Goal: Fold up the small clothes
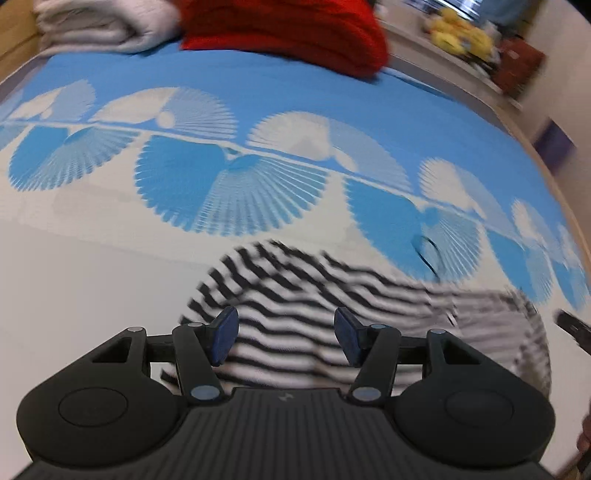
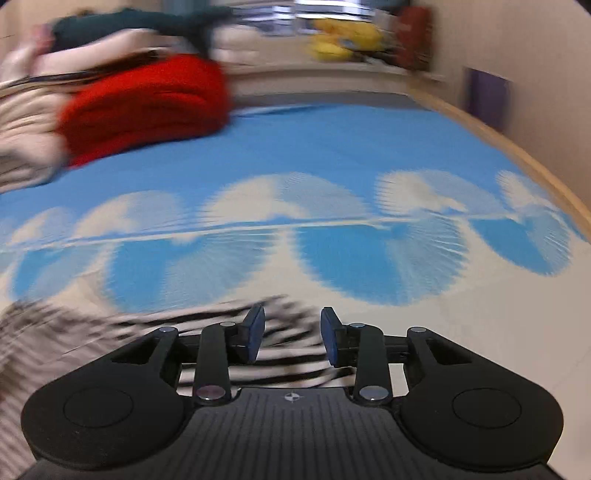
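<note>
A small black-and-white striped garment lies crumpled on the blue-and-white bed sheet. My left gripper is open just above the garment's near part, with nothing between its blue pads. In the right wrist view the same striped garment lies at lower left and runs under my right gripper, which is open and empty. Both views are blurred by motion.
A folded red blanket and a white folded blanket lie at the far end of the bed. A wooden bed edge runs along the right. Yellow soft toys sit on a shelf beyond.
</note>
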`<state>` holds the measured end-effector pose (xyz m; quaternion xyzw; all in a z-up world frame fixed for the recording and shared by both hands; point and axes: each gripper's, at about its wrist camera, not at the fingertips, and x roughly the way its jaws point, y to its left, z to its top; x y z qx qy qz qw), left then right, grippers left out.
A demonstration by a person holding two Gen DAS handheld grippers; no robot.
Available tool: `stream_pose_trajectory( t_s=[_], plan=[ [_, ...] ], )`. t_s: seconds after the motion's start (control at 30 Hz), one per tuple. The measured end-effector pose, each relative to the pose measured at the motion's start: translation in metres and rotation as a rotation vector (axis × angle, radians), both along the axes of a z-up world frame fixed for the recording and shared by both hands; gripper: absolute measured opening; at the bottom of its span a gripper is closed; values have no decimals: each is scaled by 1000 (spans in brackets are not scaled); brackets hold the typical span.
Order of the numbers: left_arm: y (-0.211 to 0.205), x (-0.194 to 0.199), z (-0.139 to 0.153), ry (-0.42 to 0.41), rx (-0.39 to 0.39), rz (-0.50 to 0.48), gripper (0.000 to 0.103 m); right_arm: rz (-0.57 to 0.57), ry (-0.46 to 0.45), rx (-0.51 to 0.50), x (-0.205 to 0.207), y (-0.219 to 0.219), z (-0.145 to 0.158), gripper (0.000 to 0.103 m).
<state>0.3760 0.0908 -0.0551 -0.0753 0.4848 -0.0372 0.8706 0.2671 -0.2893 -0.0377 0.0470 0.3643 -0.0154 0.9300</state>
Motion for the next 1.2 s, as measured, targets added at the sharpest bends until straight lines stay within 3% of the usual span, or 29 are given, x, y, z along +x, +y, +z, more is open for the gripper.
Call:
stream_pose_trajectory(
  t_s=[0.17,0.27,0.33,0.37,0.43,0.53,0.6,0.67,0.77,0.8,0.83,0.9,1.0,1.07,1.17,1.2],
  plan=[
    [-15,-27,1,29,6,-209,63,339,112,100,-28,60,-11,36],
    [-27,-43,1,41,-2,-323,63,452,190,107,-41,91,-21,36],
    [-34,-50,-2,50,-1,-379,63,520,295,44,-46,113,-39,37],
    [-38,-52,-9,75,1,-402,63,541,344,-40,-50,124,-50,37],
    [-44,-51,-30,150,70,-417,63,562,363,-173,-58,135,-60,37],
    [-50,-57,-61,232,246,-474,62,484,325,-86,-55,119,-38,37],
    [-48,-61,-57,213,246,-487,62,390,282,-27,-54,97,-21,37],
    [-42,-64,-45,172,214,-480,62,291,280,-48,-55,74,-17,37],
    [-34,-63,-50,208,186,-461,62,121,416,-186,-52,43,-40,39],
    [-34,-63,-60,242,222,-459,62,84,489,-196,-53,31,-53,52],
    [-37,-63,-66,265,264,-469,62,65,521,-168,-54,23,-59,58],
    [-41,-67,-68,265,313,-490,62,58,501,-117,-57,14,-54,57],
    [-42,-70,-50,214,282,-476,61,30,417,-114,-66,4,-36,55],
    [-42,-70,-47,217,256,-469,62,-15,432,-120,-69,-9,-36,55],
    [-44,-72,-67,279,372,-473,63,-21,560,-291,-72,-7,-63,58],
    [-44,-77,-68,269,398,-488,64,4,556,-325,-76,-3,-65,60]
  ],
)
